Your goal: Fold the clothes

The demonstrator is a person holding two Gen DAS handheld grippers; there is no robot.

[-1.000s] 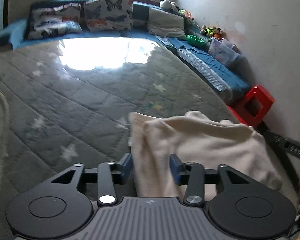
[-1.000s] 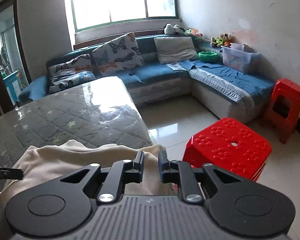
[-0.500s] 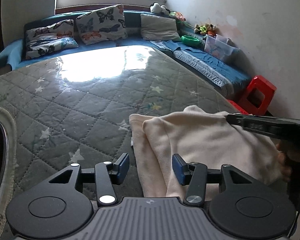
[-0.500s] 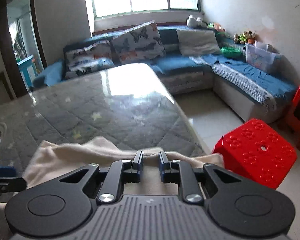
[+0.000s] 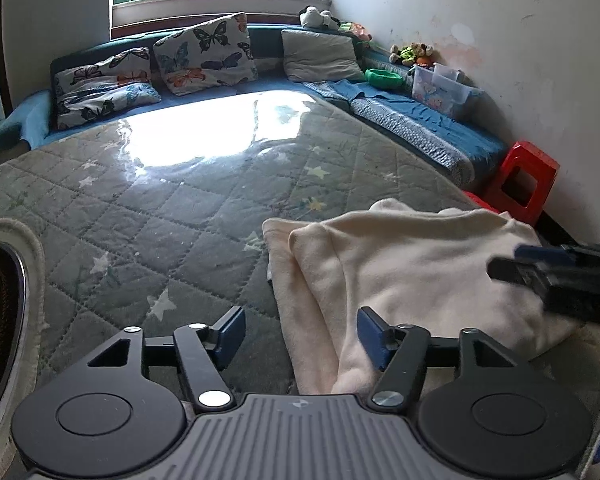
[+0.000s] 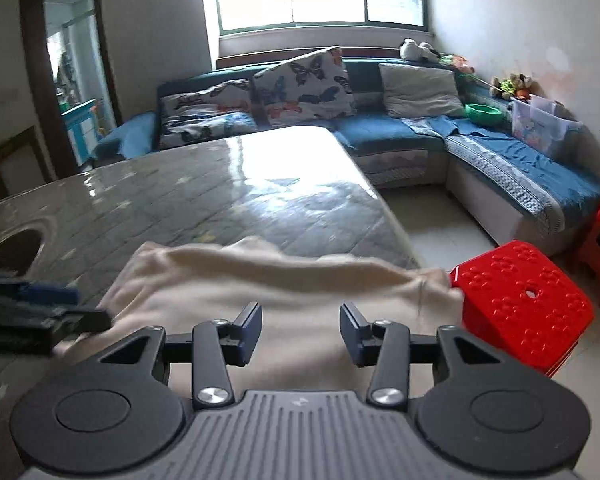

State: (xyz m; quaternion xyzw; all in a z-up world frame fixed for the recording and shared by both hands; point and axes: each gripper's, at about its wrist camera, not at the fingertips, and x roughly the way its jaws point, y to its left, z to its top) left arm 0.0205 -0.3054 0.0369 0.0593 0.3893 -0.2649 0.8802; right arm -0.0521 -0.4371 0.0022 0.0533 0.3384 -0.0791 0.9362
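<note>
A cream garment (image 5: pixel 412 264) lies folded near the right edge of the grey quilted table (image 5: pixel 160 208). My left gripper (image 5: pixel 300 336) stands open over the garment's left border, nothing between its fingers. In the right wrist view the same cream garment (image 6: pixel 284 296) spreads below my right gripper (image 6: pixel 300 332), which is open and holds nothing. The right gripper also shows as a dark blurred shape (image 5: pixel 560 276) at the right of the left wrist view. The left gripper appears blurred (image 6: pixel 32 312) at the left of the right wrist view.
A red stool (image 6: pixel 524 300) stands just off the table's right edge; a second red stool (image 5: pixel 524 180) is by the wall. A blue corner sofa (image 6: pixel 500 160) with butterfly pillows (image 5: pixel 204 56) lies beyond. A round rimmed opening (image 5: pixel 4 312) sits at the table's left.
My right gripper was shut on the garment's edge and has opened, letting the cloth drop. Both grippers have pulled back and risen slightly; the left stayed open.
</note>
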